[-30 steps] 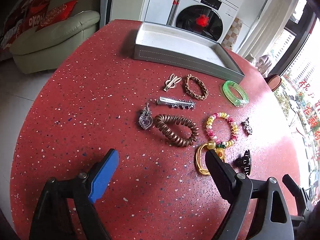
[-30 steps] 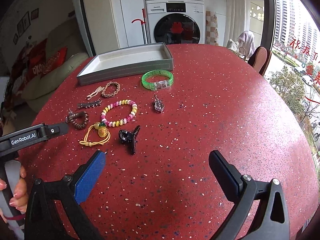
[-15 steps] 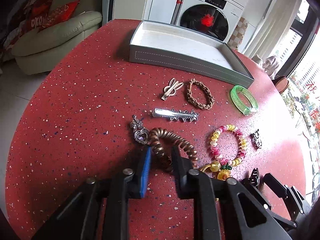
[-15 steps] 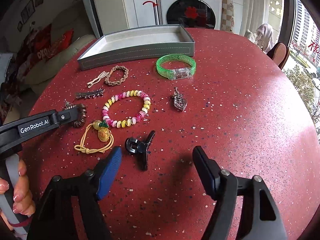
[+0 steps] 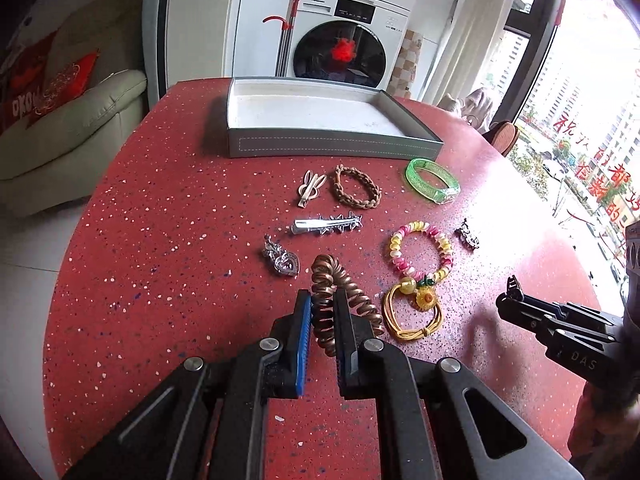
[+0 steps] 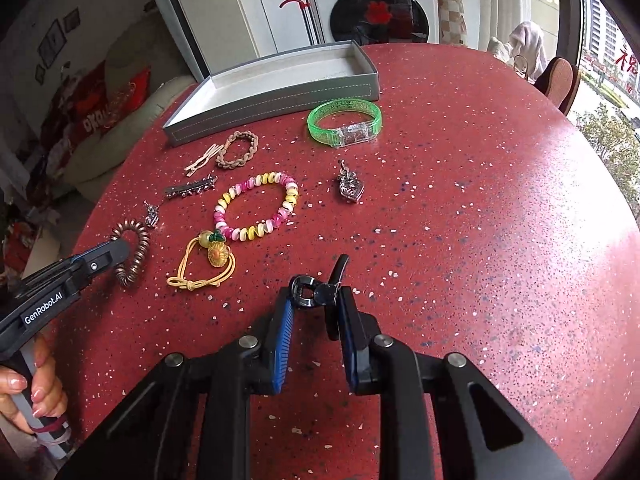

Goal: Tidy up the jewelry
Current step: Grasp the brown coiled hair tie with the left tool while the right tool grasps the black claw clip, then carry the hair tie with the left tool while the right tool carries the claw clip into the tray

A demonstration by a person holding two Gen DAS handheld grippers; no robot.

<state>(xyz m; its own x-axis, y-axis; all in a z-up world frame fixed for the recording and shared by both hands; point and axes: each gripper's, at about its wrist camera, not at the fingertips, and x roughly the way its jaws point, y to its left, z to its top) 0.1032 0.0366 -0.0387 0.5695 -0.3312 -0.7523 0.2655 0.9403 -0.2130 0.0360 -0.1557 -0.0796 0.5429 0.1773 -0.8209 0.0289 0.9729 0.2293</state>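
Note:
My left gripper (image 5: 322,296) is shut on one side of a brown spiral hair tie (image 5: 326,272), whose other side rests on the red table (image 5: 160,240). In the right wrist view, my right gripper (image 6: 316,296) is closing its jaws around a black claw clip (image 6: 304,292), and both pads touch it. The open grey tray (image 5: 332,146) with a white inside stands at the far side of the table. The left gripper's tip (image 6: 116,250) shows at the left of the right wrist view, on the hair tie (image 6: 136,236).
Between the grippers and the tray lie a pink-yellow bead bracelet (image 5: 422,252), a yellow cord tie with a sunflower (image 5: 412,316), a green bangle (image 5: 432,182), a silver spiked clip (image 5: 326,224), a heart pendant (image 5: 282,260) and a braided brown bracelet (image 5: 356,192). A hand (image 6: 24,396) grips the left handle.
Both grippers stood wide open a second ago. The left one moved forward and shut on the spiral hair tie; the right one moved to the claw clip and its jaws narrowed around it.

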